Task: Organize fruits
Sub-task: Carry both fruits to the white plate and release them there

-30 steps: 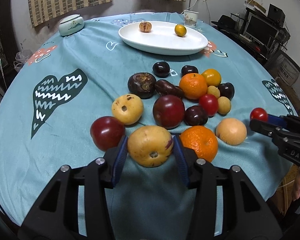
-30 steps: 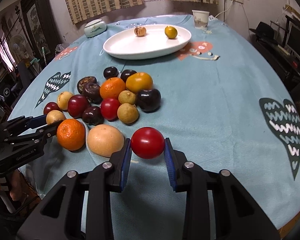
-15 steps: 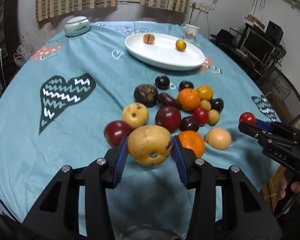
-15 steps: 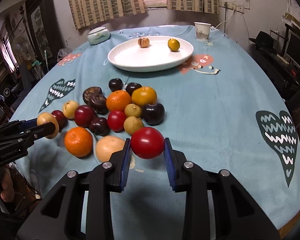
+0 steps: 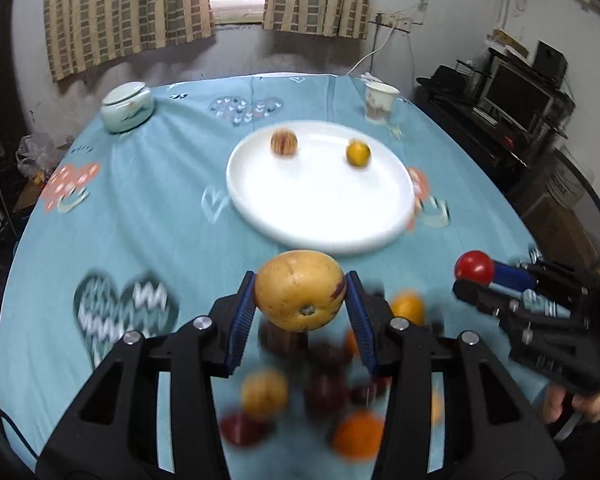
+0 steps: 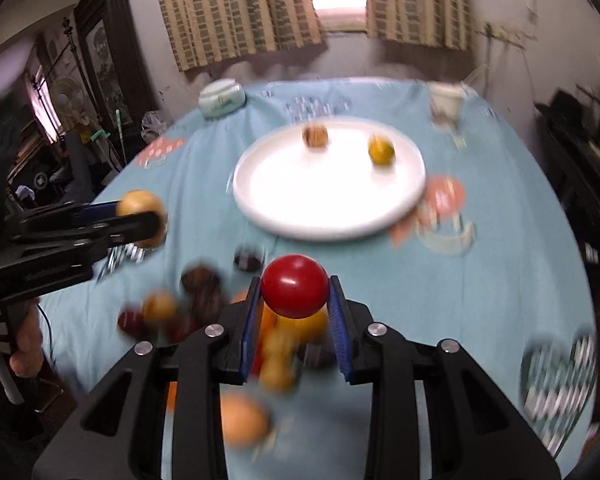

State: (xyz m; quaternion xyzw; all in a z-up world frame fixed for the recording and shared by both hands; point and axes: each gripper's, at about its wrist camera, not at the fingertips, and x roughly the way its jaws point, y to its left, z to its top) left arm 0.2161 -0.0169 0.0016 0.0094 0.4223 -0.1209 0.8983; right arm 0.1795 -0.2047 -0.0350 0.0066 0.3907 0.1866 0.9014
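Note:
My left gripper [image 5: 300,298] is shut on a large yellow fruit [image 5: 300,290] and holds it high above the fruit pile [image 5: 324,392], short of the white plate [image 5: 320,224]. My right gripper [image 6: 295,290] is shut on a red round fruit [image 6: 295,285], also lifted above the pile [image 6: 204,304]. The plate [image 6: 324,216] carries a brown striped fruit [image 6: 315,136] and a small yellow-orange fruit [image 6: 381,152]. The right gripper shows in the left wrist view [image 5: 476,276], the left one in the right wrist view [image 6: 140,216]. Both views are blurred.
A pale green lidded jar [image 5: 127,106] stands at the table's far left and a paper cup [image 5: 380,102] at the far right. The round table has a teal cloth [image 5: 140,208]. Shelves with electronics [image 5: 520,96] stand to the right.
Both grippers have risen from the table with their fruits and moved forward toward the plate. The pile now lies below and behind the fingertips.

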